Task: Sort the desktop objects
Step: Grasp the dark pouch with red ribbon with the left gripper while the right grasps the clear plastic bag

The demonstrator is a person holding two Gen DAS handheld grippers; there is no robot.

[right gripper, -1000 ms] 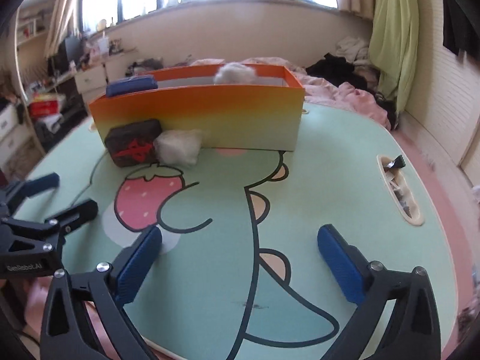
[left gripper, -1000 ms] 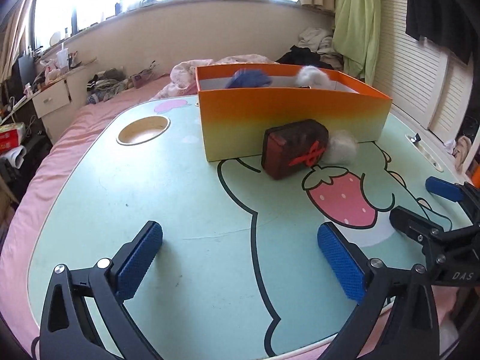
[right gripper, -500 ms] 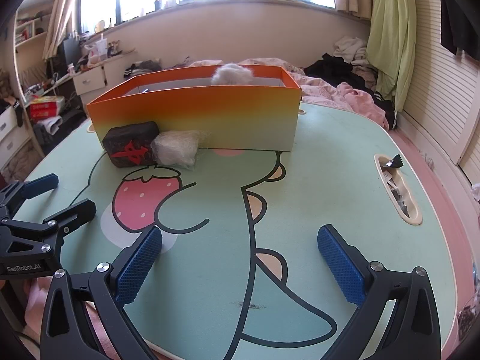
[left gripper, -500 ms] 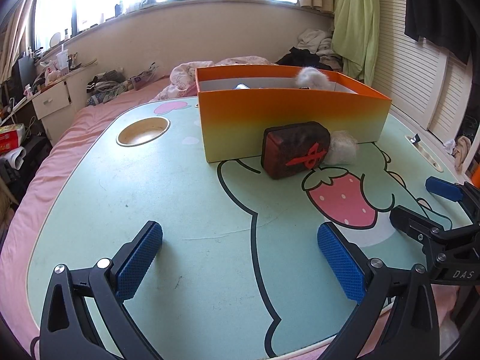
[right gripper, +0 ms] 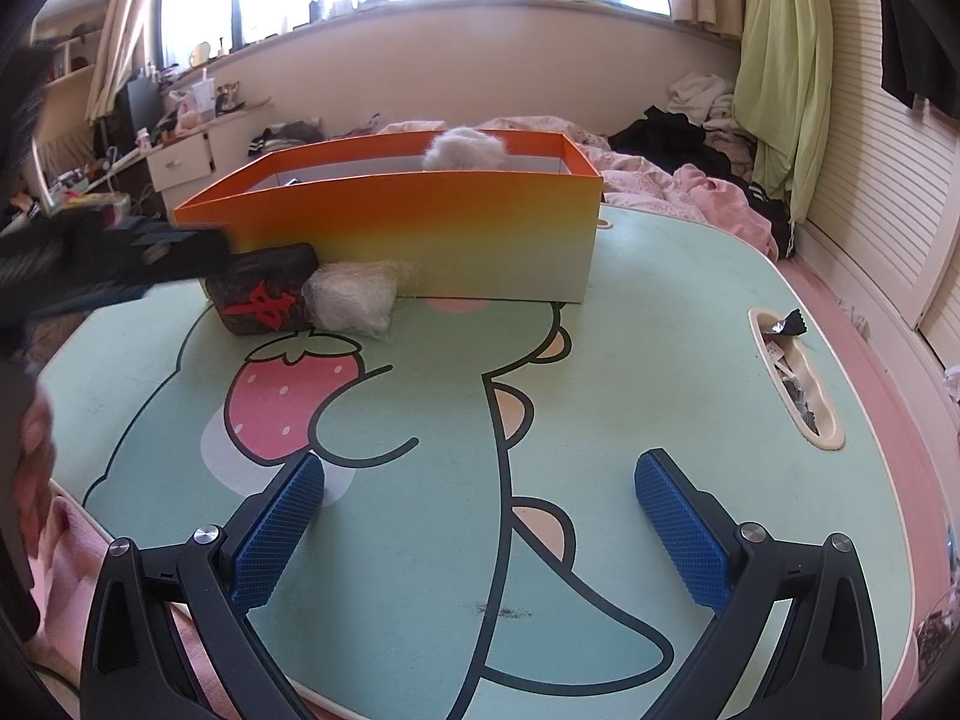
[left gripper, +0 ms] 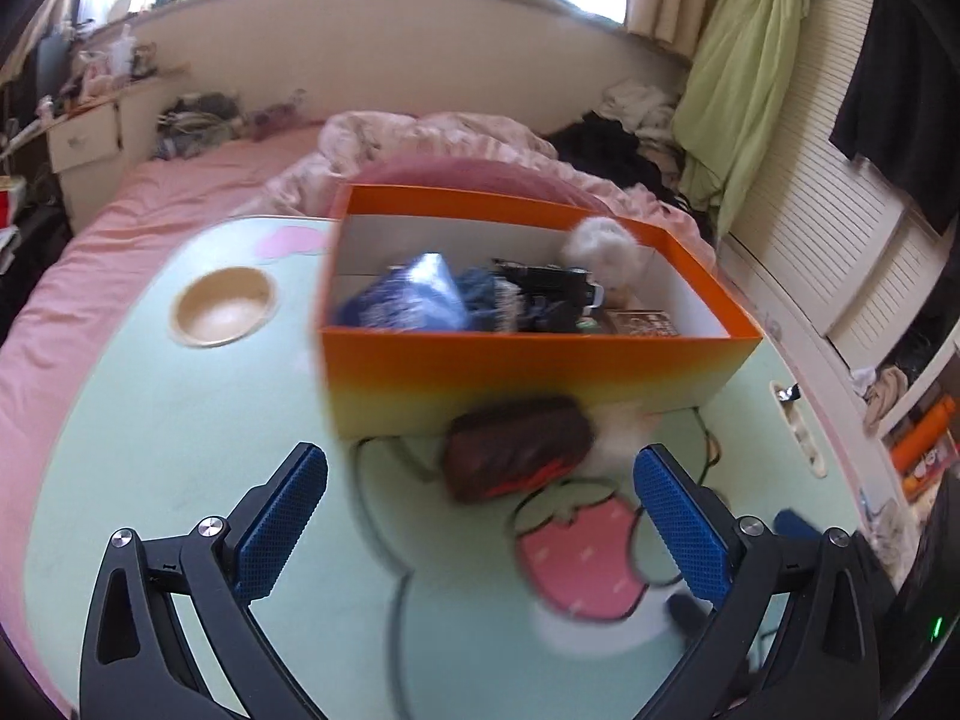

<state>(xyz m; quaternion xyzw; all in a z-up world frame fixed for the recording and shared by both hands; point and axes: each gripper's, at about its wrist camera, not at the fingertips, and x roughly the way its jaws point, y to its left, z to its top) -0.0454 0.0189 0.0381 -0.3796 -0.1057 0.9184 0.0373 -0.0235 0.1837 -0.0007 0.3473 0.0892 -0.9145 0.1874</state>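
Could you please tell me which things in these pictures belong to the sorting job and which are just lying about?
Part of the job:
- orange box
- dark block with a red mark
- white fluffy wad
- items already in the box, such as the blue bundle
- left tool, open
- right tool, open

Just lying about:
- green garment
- clothes on the bed
- table's round cup recess

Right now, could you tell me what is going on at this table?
A person is sorting desk items into the orange box with two handheld grippers. The left gripper, open and empty, is raised over the dark brown block, which lies on the table against the box front beside a white wad. The right gripper hangs open near the table's front edge. Several items already sit in the box.
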